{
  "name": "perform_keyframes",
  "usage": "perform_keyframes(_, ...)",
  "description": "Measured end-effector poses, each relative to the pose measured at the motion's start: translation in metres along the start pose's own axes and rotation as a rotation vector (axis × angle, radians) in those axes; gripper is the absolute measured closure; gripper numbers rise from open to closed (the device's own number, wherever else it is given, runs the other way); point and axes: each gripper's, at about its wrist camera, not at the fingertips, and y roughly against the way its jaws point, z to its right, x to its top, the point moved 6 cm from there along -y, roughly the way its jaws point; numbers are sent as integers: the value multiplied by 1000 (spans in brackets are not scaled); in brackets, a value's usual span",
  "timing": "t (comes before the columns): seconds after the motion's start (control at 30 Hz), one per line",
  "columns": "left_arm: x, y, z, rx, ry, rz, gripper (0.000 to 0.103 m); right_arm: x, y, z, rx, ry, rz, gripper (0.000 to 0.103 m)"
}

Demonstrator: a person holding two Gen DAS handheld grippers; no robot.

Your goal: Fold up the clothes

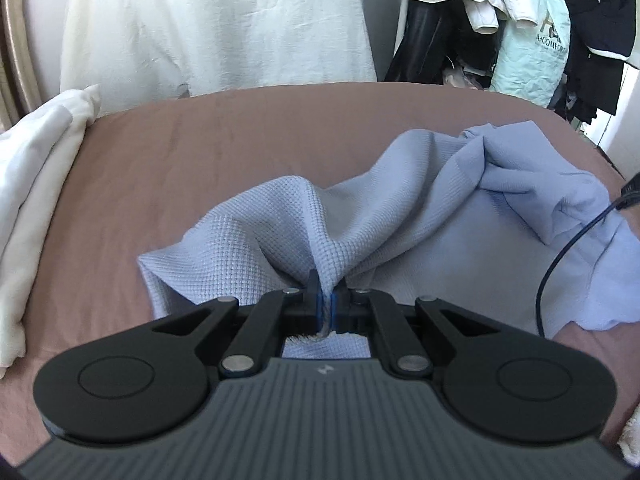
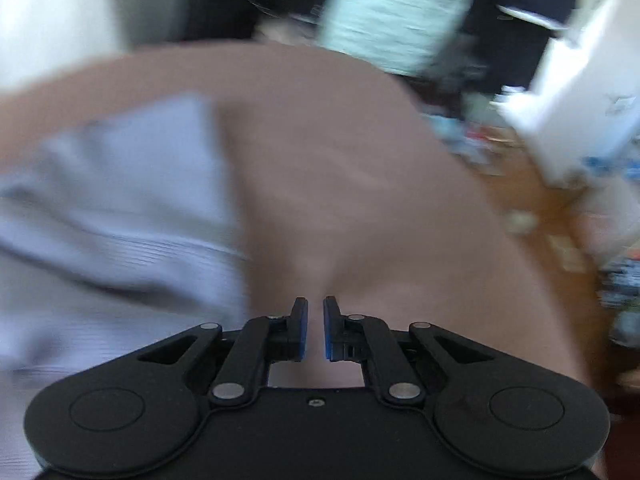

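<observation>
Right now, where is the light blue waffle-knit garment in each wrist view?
Left wrist: light blue waffle-knit garment fills the centre and right, pinched in the left gripper.
Right wrist: blurred, along the left edge, clear of the right gripper.
Shared landmark: dusty-pink bedsheet.

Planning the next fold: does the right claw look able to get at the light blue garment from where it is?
Probably yes: the right claw holds nothing, and the blue garment lies just beside it on the bedsheet, nothing between.

The right wrist view is motion-blurred; the blue cloth runs off its left edge.
</observation>
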Motion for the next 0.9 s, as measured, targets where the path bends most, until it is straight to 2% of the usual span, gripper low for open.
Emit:
perform_keyframes(0.03,-1,2,-1,-17,7,-12,97,0,-4,6,54,-44,2,90)
perform_keyframes(0.1,0,7,0,-38,-1,-31,96,6,-4,14,235,-154,37,90)
perform_keyframes(0.17,5,14,-1,-17,-24,-45,94,19,5,14,398,-225,99,83)
perform_keyframes(0.23,15,26,-5,4,-37,-9,94,33,13,5,496,-235,149,62)
perform_keyframes(0.27,21,33,-9,13,-34,18,93,37,16,-3,530,-223,166,58)
perform_keyframes(0.3,28,35,-14,20,-15,44,90,40,16,-12,549,-202,175,54)
perform_keyframes(0.37,40,39,-25,35,28,96,65,45,6,-23,551,-169,177,54)
perform_keyframes(0.4,45,34,-31,48,56,92,61,45,-4,-24,526,-173,165,54)
perform_keyframes(0.5,50,0,-43,104,112,-14,61,48,-28,-25,472,-189,140,54)
perform_keyframes(0.53,52,-9,-42,86,115,-26,61,50,-27,-26,483,-199,148,54)
perform_keyframes(0.63,57,-29,-32,-37,164,-57,60,54,-24,-27,522,-226,174,53)
perform_keyframes(0.7,58,-40,-29,-53,202,-71,59,58,-20,-26,567,-249,181,53)
perform_keyframes(0.8,57,-60,-32,46,209,-82,59,64,-26,-44,667,-242,164,52)
perform_keyframes(0.83,57,-67,-33,65,203,-93,58,66,-29,-51,662,-214,162,48)
perform_keyframes(0.87,55,-72,-34,64,209,-107,56,69,-31,-55,621,-174,171,44)
perform_keyframes(0.9,54,-76,-35,60,217,-121,56,72,-36,-57,554,-134,188,34)
